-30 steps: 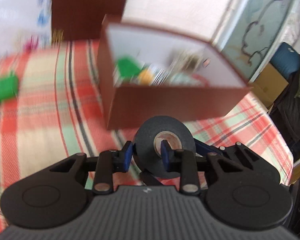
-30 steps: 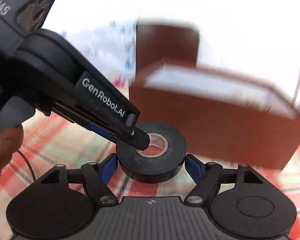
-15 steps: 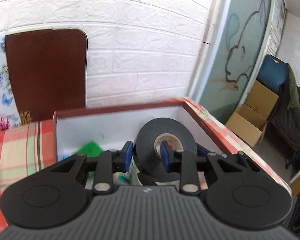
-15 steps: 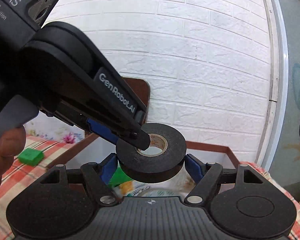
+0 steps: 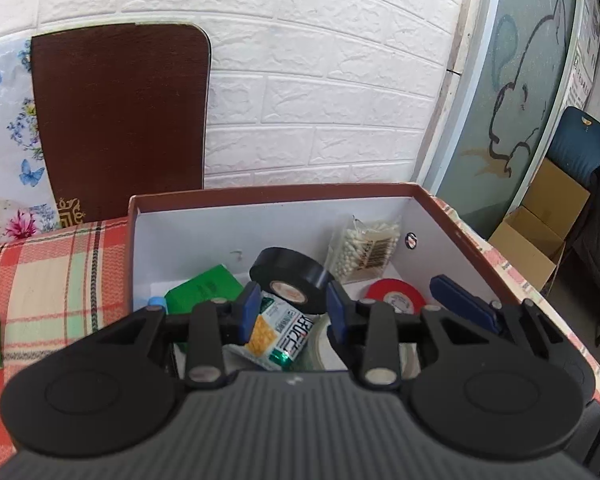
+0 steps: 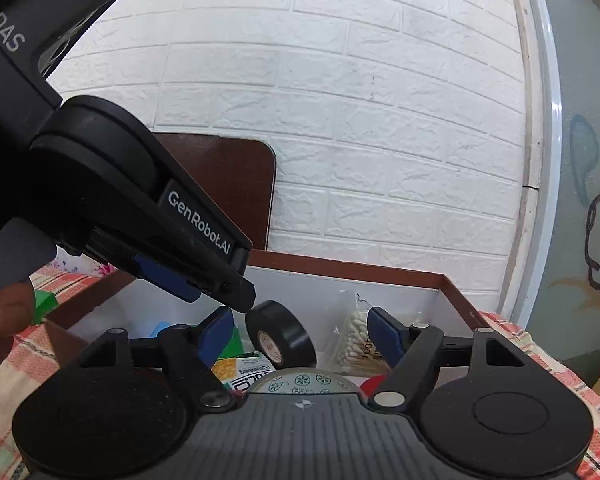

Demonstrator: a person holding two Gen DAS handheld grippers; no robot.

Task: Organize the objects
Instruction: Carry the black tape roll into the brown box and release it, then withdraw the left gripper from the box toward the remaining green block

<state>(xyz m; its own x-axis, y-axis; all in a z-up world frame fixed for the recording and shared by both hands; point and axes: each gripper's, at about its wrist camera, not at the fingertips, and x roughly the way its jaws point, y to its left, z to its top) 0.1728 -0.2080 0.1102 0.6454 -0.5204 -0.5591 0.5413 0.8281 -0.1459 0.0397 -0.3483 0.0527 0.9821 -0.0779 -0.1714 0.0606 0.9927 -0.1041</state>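
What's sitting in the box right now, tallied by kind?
Tape rolls: 3 (black, red, pale patterned, partly hidden)
Green box: 1
Cotton swab bag: 1
Snack packet: 1
Blue item, mostly hidden: 1
Total: 7

"GenRobot.AI" in white on left gripper (image 6: 236, 300) finger arm; "DAS" on its body, upper left. Barcode on swab bag (image 5: 366, 250) by box (image 5: 452, 216) back wall, digits unreadable.
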